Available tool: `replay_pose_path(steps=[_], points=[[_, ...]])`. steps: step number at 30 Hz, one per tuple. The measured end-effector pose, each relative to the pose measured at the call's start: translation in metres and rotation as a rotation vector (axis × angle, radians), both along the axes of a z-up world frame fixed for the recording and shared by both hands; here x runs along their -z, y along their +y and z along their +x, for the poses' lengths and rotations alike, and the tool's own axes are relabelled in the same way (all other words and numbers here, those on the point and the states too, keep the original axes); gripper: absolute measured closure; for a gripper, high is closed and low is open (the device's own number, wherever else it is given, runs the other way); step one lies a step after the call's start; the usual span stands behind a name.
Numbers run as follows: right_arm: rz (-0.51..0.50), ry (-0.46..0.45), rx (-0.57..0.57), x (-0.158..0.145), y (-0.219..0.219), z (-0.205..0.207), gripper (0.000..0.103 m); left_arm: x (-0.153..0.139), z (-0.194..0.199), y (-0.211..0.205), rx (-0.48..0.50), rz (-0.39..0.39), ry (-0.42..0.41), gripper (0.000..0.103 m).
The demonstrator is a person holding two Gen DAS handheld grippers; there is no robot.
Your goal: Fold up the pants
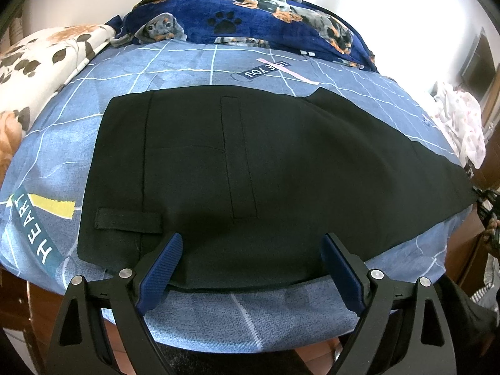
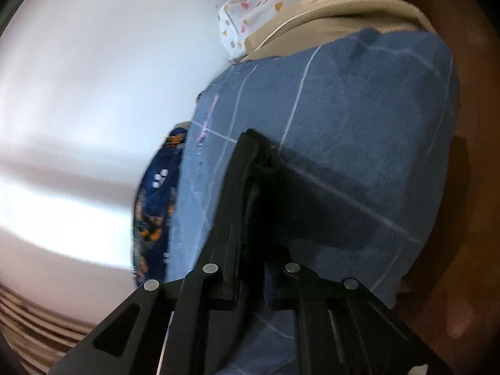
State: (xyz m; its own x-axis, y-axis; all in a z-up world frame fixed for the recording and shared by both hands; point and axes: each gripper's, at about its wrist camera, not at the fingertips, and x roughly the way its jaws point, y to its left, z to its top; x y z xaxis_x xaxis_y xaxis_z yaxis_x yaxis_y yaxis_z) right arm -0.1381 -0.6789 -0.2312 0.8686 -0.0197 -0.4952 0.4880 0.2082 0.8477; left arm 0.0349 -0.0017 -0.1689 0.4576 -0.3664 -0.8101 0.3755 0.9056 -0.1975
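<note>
Bed (image 1: 187, 72), blue grid sheet; black pants (image 1: 250, 162) flat on it, dog-print blanket (image 1: 250, 15) beyond.

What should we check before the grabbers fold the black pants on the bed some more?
1. Pants lie flat on the blue bedsheet: ok.
2. Left gripper open, its blue pads over the near edge of the pants, not pinching: ok.
3. Right gripper shut on black cloth, seemingly the pants: ok.
4. How much cloth the right one pinches: cannot tell, picture blurred.
5. Spare sheet beyond the pants, before the dog blanket: ok.
</note>
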Motion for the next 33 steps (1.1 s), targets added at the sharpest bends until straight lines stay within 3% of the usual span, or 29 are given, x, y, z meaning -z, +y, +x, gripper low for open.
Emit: replay_pose_path(steps=[2,4,6,7,8,9,10,11,12,14,15,16,23,28,33], points=[[-0.001,-0.008,-0.008,0.000,0.001,0.003,0.091,0.000,0.000,0.000,0.002,0.002,-0.001,0.013],[0.027,-0.091,-0.005,-0.007,-0.008,-0.019,0.083,0.000,0.001,-0.001,0.002,0.002,-0.001,0.013],[0.069,-0.153,0.008,-0.006,-0.011,-0.025,0.059,0.000,0.001,-0.001,0.001,0.002,0.000,0.013],[0.072,-0.143,0.010,-0.007,-0.017,-0.036,0.044,0.000,0.001,-0.001,0.002,0.002,-0.001,0.013],[0.068,-0.111,0.004,-0.006,-0.017,-0.027,0.043,0.000,0.001,-0.001,0.002,0.001,-0.001,0.013],[0.066,-0.098,-0.006,-0.008,-0.022,-0.036,0.045,0.000,0.001,-0.001,0.001,0.001,-0.001,0.013],[0.061,-0.070,-0.009,-0.009,-0.025,-0.038,0.062,0.000,0.001,-0.001,0.001,0.001,0.000,0.013],[0.069,-0.007,-0.004,-0.007,-0.027,-0.032,0.087,0.000,0.000,-0.001,0.000,0.001,0.000,0.013],[0.085,0.017,0.000,-0.006,-0.028,-0.033,0.091,0.000,0.000,-0.001,0.000,0.001,0.001,0.013],[0.078,0.015,0.017,-0.007,-0.027,-0.034,0.092,0.000,0.000,-0.001,0.001,0.001,0.000,0.013],[0.017,0.028,0.002,-0.019,-0.023,-0.031,0.092,0.000,0.000,-0.001,0.000,0.000,0.000,0.013],[-0.052,0.041,-0.031,-0.033,-0.015,-0.025,0.091,0.000,0.000,-0.001,-0.001,-0.002,0.000,0.013],[-0.242,0.026,-0.219,-0.082,0.045,0.015,0.091,0.000,0.000,0.000,-0.001,-0.008,-0.001,0.013],[-0.246,0.019,-0.339,-0.083,0.087,0.028,0.091,-0.002,0.000,0.002,-0.001,-0.015,0.002,0.013],[-0.210,0.029,-0.419,-0.064,0.116,0.035,0.091,-0.005,-0.001,0.003,-0.009,-0.011,-0.001,0.013]])
